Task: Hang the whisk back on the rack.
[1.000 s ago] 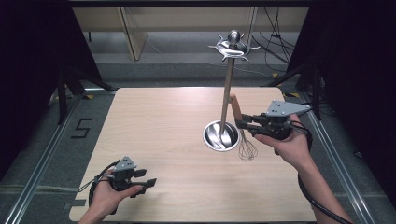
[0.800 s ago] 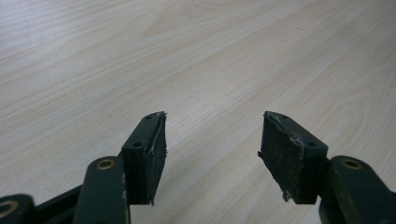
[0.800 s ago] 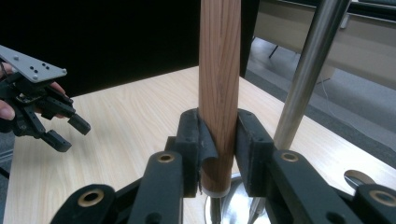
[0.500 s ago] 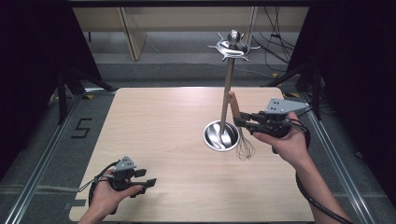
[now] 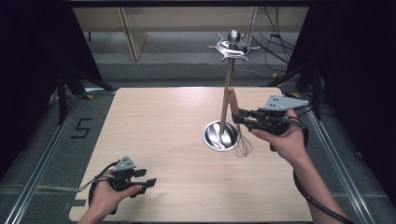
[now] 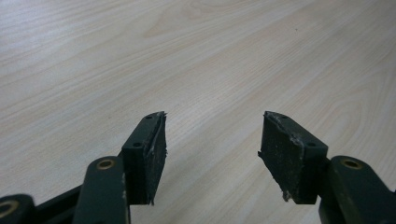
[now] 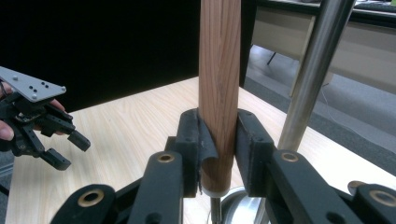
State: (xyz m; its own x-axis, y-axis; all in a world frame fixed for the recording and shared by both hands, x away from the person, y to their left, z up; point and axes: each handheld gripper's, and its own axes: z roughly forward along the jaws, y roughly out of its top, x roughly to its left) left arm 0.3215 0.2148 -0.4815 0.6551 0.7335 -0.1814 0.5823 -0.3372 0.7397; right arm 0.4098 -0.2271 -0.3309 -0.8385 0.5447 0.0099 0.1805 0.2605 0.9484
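Observation:
A whisk with a wooden handle (image 5: 233, 100) and a wire head (image 5: 243, 145) hangs upright beside the metal stand. My right gripper (image 5: 236, 116) is shut on the wooden handle (image 7: 219, 84); its pads clamp it from both sides. The stand has a round steel base (image 5: 219, 136), a slim pole (image 7: 310, 70) and a hooked top (image 5: 233, 46). The whisk's wire head hangs just right of the base, near the table. My left gripper (image 5: 150, 181) rests low at the table's near left, open with nothing between its jaws (image 6: 212, 154).
The wooden table (image 5: 163, 126) ends at metal rails on both sides. A shelf unit (image 5: 135, 28) stands beyond the far edge, with cables (image 5: 275, 42) on the floor at the back right. My left gripper (image 7: 63, 147) is also seen far off in the right gripper view.
The right gripper with the whisk shifted very slightly; otherwise both hands have held still.

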